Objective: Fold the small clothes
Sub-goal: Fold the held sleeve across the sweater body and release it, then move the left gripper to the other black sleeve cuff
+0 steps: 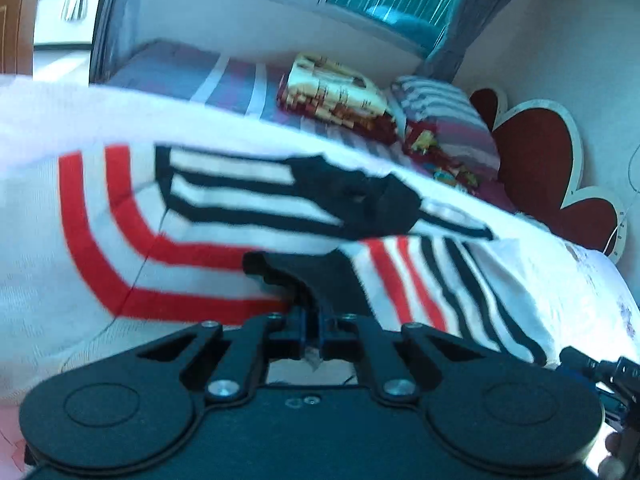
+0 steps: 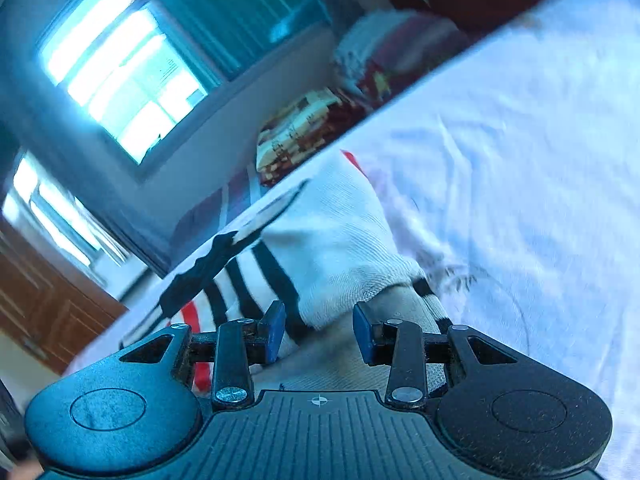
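A white knit sweater (image 1: 224,216) with red and black stripes and a black striped collar lies on the bed and fills the left wrist view. My left gripper (image 1: 315,322) has its jaws together, pinching a black fold of the sweater (image 1: 304,276) just ahead of the fingers. In the right wrist view, a white sleeve of the sweater (image 2: 336,248) with its ribbed cuff lies just ahead of my right gripper (image 2: 320,332). That gripper is open. Its blue pads (image 2: 276,330) stand apart over pale cloth and press on nothing.
The white bed sheet (image 2: 520,152) spreads to the right. At the far side are a folded patterned blanket (image 1: 340,92), a striped pillow (image 1: 444,120) and a red heart-shaped headboard (image 1: 532,148). Behind them is a window with curtains (image 2: 120,64), and a wooden door (image 2: 44,312) at the left.
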Tool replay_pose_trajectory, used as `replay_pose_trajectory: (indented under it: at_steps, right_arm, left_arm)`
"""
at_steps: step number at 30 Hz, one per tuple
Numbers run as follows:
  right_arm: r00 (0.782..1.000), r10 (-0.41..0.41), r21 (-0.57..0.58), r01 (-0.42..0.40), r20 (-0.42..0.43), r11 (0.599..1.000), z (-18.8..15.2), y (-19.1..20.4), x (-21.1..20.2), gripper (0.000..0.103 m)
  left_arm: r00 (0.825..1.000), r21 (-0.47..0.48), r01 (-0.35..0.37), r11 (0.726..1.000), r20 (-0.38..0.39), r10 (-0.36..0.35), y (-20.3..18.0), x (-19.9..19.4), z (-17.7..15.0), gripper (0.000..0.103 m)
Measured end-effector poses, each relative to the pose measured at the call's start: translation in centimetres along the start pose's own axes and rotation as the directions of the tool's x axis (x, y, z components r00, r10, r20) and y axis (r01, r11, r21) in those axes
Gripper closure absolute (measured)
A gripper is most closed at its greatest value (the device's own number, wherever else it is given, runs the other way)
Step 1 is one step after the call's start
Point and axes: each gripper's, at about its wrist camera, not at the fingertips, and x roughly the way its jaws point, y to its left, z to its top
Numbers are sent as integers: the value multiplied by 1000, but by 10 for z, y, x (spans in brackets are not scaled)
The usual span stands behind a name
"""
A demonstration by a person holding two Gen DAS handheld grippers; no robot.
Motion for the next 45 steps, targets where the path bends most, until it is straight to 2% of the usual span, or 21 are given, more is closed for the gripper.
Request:
replay_pose_trajectory:
  at_steps: [4,7,8,9,10,13,17,20,22,24,26,29,31,32,33,34,35,36,39,41,45]
  right_arm:
    - [999,32,116,-33,5,993,13,-22,2,66]
    - [1000,23,138,-23,1,990,24,-31,3,66]
    - [1000,19,123,-18,-9,992,26,-30,4,73]
    - [1000,-3,88,4,-11,996,29,-28,4,97]
    - [999,-32,46,33,-17,998,29,-24,3,97]
    - [1000,-16,29,16,8,999,29,-21,-9,97]
    - [998,-59,0,59,-33,998,18,-24,-4,97]
    - [997,-54,-18,53,-49,998,18,-24,-8,97]
    - [996,-56,-52,53,-62,997,24,-22,-15,96]
    - [999,-46,-152,43,-14,987,26,-13,-39,91]
    - [999,-46,-245,51,27,968,31,1,-47,91]
    - [999,-33,-316,36,15,948,38,18,-20,91]
    - [999,-48,-388,36,-22,921,34,26,7,91]
    - [994,-102,-431,74,-43,899,30,28,26,92]
    - [990,-126,-446,88,-56,891,29,24,34,100]
    - [992,-113,-436,81,-47,896,32,18,34,103]
    - [992,-114,-420,79,-60,904,37,13,30,103]
    - [991,-121,-418,88,-53,904,41,12,26,103]
    - [997,-79,-468,77,16,881,53,14,17,103]
    - [996,-84,-462,79,9,883,71,18,37,103]
    - [992,-108,-499,63,-60,864,97,22,94,103]
  left_arm:
    - [1000,28,-16,999,6,16,-3,-1,-7,98]
    - [1000,21,-20,1000,12,19,-1,0,-9,98]
    - [1000,22,-20,1000,13,20,3,0,-10,98]
    - [1000,24,-21,999,14,21,3,0,-10,98]
    - [1000,27,-22,999,19,22,2,-1,-10,98]
    - [998,63,-39,997,44,36,-4,-4,-7,98]
    - [998,88,-64,994,9,64,-5,4,-8,98]
    - [997,106,-70,992,0,71,-7,-1,-8,97]
    - [992,98,-127,987,34,124,-4,-16,-8,70]
    - [973,130,-200,971,140,182,-6,-37,-11,53]
    - [977,181,-174,968,158,146,-20,-39,-6,53]
    - [985,275,-107,956,158,65,-59,-17,0,50]
    - [989,320,-89,943,140,46,-80,5,-3,47]
    - [991,345,-96,934,123,56,-86,17,-7,46]
    - [991,366,-122,923,101,91,-87,28,-11,45]
    - [988,367,-156,917,58,144,-82,39,-15,44]
    - [990,346,-137,928,76,118,-73,36,-18,44]
    - [988,325,-148,934,80,129,-69,31,-17,44]
    - [980,322,-187,928,131,152,-69,21,-14,45]
    - [982,309,-174,935,123,143,-77,30,-8,45]
    - [980,325,-193,926,116,164,-93,49,-1,43]
